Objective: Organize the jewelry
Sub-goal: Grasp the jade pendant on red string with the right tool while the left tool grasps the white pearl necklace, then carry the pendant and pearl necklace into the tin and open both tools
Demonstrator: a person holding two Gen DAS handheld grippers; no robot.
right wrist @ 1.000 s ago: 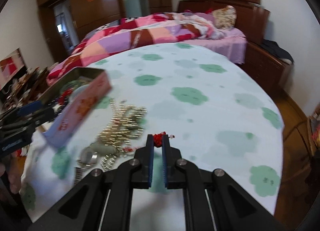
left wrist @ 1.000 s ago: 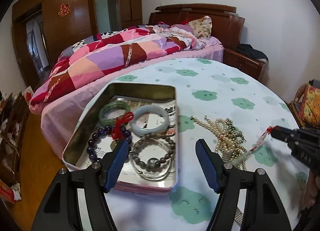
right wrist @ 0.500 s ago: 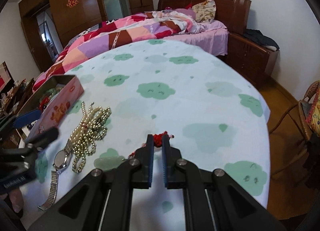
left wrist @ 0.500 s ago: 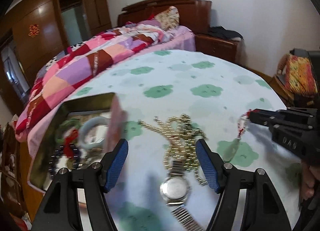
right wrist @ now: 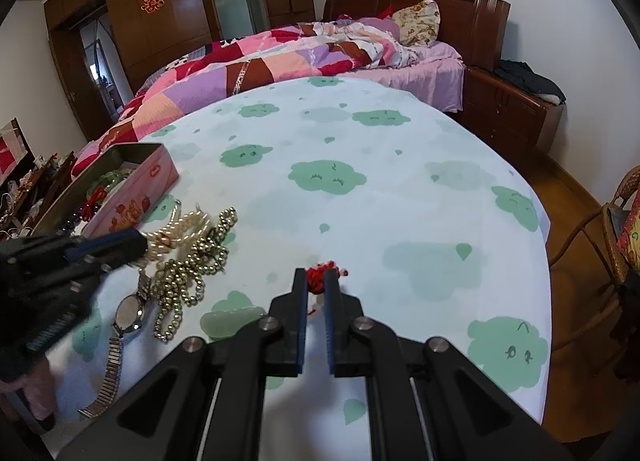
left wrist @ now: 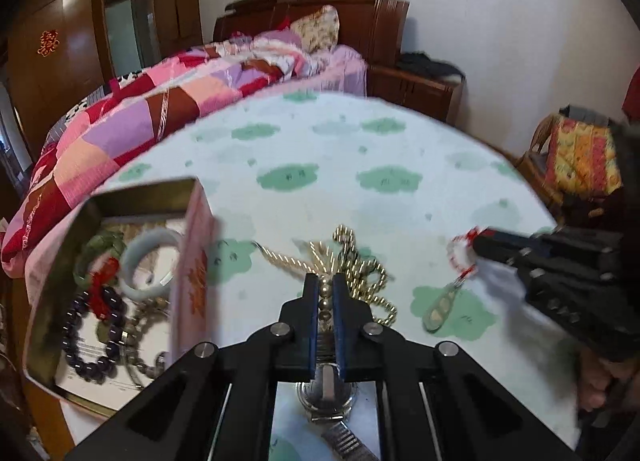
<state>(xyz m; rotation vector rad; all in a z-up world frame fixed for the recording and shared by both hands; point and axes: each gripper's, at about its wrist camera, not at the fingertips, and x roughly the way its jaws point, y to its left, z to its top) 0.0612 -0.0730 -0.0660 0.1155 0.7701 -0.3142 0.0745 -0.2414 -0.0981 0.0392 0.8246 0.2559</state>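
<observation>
Soft, even daylight fills the room, and the white wall (left wrist: 480,21) is bright without glare. The left view is smeared: the tin (left wrist: 120,281) and the right tool (left wrist: 476,243) are blurry, the bench cloth (left wrist: 340,149) hazy. The right view is crisper, beads (right wrist: 192,261) sharp, though the left tool (right wrist: 138,239) blurs. Dim shadow lies under both tools. Fisheye bends the edges; corners go black.
</observation>
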